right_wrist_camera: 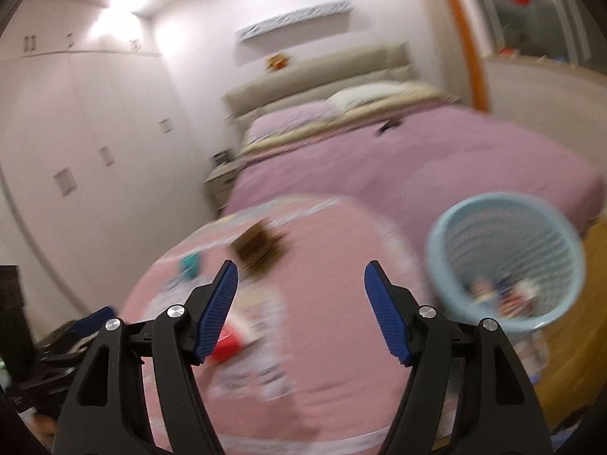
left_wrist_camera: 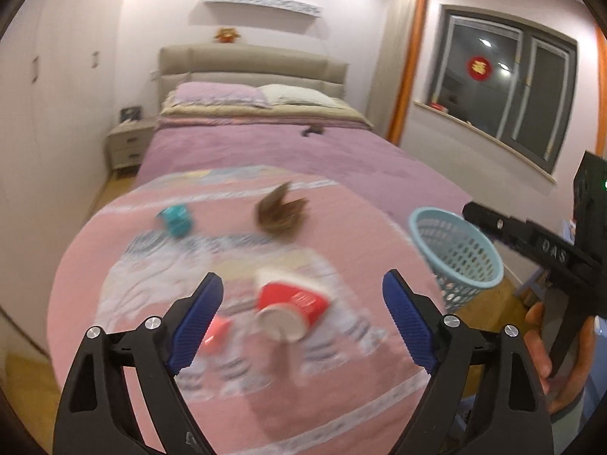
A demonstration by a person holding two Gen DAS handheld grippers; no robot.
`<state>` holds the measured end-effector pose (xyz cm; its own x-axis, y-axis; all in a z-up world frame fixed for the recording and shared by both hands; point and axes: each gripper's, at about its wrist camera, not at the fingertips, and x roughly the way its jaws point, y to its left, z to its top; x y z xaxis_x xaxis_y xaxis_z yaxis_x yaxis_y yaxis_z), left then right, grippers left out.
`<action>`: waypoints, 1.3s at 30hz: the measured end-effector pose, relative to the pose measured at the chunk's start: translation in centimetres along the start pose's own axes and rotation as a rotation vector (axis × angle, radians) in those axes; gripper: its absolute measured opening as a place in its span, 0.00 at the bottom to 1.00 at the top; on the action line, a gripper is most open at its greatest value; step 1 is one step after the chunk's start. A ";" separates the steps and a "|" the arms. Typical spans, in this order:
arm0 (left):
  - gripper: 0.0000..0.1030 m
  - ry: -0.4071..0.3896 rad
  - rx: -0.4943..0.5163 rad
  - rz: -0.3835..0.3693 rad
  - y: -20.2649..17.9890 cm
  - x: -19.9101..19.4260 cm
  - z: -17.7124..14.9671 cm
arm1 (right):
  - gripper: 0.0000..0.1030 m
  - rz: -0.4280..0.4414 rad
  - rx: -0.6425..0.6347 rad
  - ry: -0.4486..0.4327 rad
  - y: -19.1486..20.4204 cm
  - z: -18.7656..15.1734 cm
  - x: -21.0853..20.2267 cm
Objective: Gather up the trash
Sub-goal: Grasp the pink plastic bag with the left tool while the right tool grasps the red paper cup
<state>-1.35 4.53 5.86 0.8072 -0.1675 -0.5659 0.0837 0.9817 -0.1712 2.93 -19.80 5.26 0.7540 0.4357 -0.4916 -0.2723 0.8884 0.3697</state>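
The bed is covered by a purple quilt; over its near end a pink patterned blanket is spread; on the blanket are seen a tipped red paper cup, a teal object, a brown tuft (blurred) and a small pink item; two pillows are laid by the headboard.

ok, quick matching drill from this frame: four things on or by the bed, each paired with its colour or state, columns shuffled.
Things:
1. paper cup
2. basket
3. small box
4. left hand-held gripper

Colour or state:
A. teal, on the blanket
B. open, nothing between the pads
C. red and white, lying on its side
D. pale blue, perforated wall

Pairs: 1-C, 2-D, 3-A, 4-B
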 end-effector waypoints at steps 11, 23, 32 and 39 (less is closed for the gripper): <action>0.81 0.087 0.042 0.038 3.8 2.1 -4.7 | 0.64 0.030 -0.042 0.166 5.3 -3.8 4.7; 0.76 0.217 -0.105 -0.022 10.1 6.0 -5.7 | 0.68 -0.032 -0.046 0.308 7.4 -6.3 8.7; 0.67 0.225 -0.082 -0.008 10.1 8.1 -4.8 | 0.72 -0.052 -0.052 0.330 8.7 -6.3 9.9; 0.60 0.181 -0.121 0.005 11.5 7.2 -4.6 | 0.72 -0.055 -0.062 0.354 9.9 -6.9 11.3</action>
<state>2.75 14.20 -3.92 0.6883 -0.1868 -0.7010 0.0000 0.9663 -0.2575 4.59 -5.06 -2.09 0.5179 0.4009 -0.7557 -0.2812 0.9141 0.2922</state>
